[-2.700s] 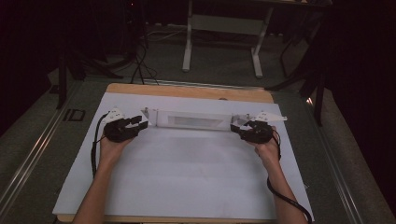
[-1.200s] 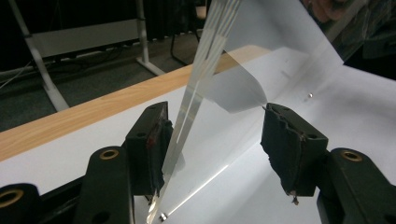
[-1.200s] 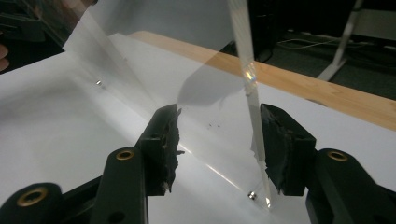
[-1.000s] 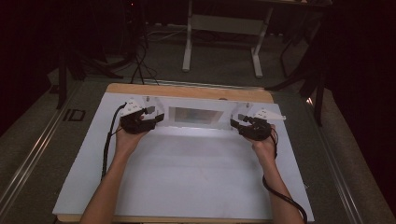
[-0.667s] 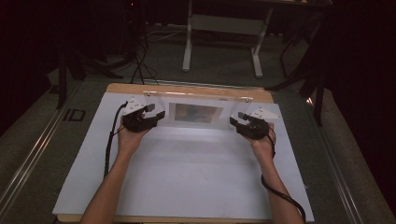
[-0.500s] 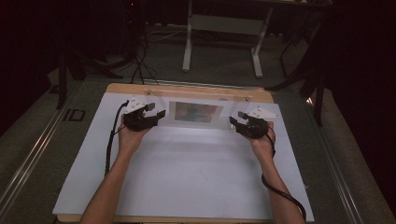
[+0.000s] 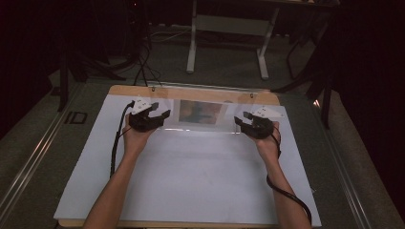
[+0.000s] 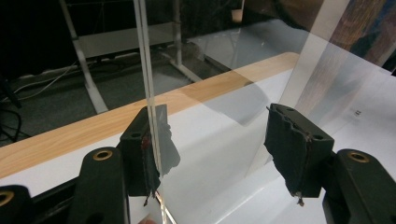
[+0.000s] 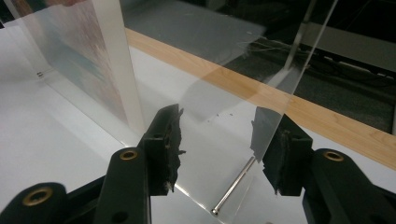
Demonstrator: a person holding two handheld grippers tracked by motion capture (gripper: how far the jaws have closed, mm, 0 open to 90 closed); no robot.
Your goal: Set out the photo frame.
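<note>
Frame (image 7: 200, 112) stands between left gripper (image 7: 154, 118) and right gripper (image 7: 242, 123) (jaws apart).

Dim room, bright white table (image 7: 191, 181), glare on clear panel (image 8: 224, 121), soft focus

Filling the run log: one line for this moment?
left gripper: open, opening | right gripper: open | clear frame: upright between them

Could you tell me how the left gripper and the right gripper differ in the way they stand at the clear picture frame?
The left gripper sits at the clear picture frame's left end, the right gripper at its right end. The left gripper's jaws have just been opening, with the pane's edge close by one pad; the right gripper's jaws straddle the pane above a metal pin. Both are open, pressing nothing.
</note>
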